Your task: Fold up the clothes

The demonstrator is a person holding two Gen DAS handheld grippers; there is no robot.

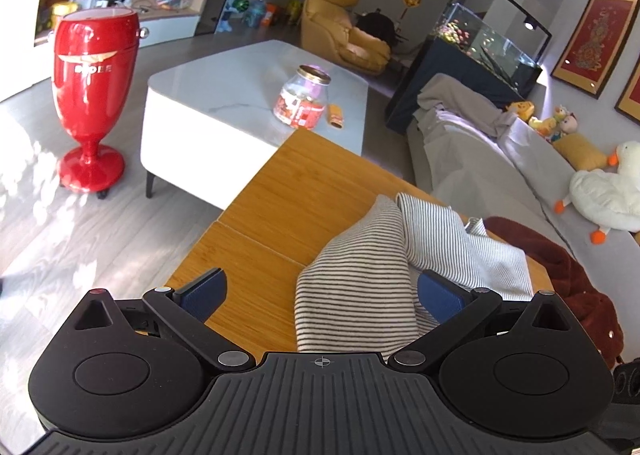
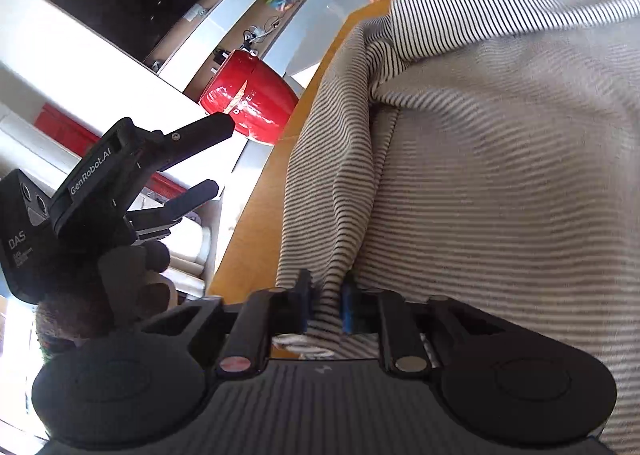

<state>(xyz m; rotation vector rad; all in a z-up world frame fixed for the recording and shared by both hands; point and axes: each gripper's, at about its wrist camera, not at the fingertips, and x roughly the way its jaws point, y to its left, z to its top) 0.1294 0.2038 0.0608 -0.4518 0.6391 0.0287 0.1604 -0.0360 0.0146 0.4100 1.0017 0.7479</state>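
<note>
On wooden table (image 1: 280,191): right gripper (image 2: 326,305) clamps striped garment (image 2: 500,175); left gripper (image 1: 320,295) spread.

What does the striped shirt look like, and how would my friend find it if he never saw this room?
Find the long wooden table in front of the grey sofa. On its near end lies a crumpled shirt, cream with thin dark stripes, and the right gripper pinches a fold of it. The fuzzy dark red cloth beside it has no stripes.
</note>
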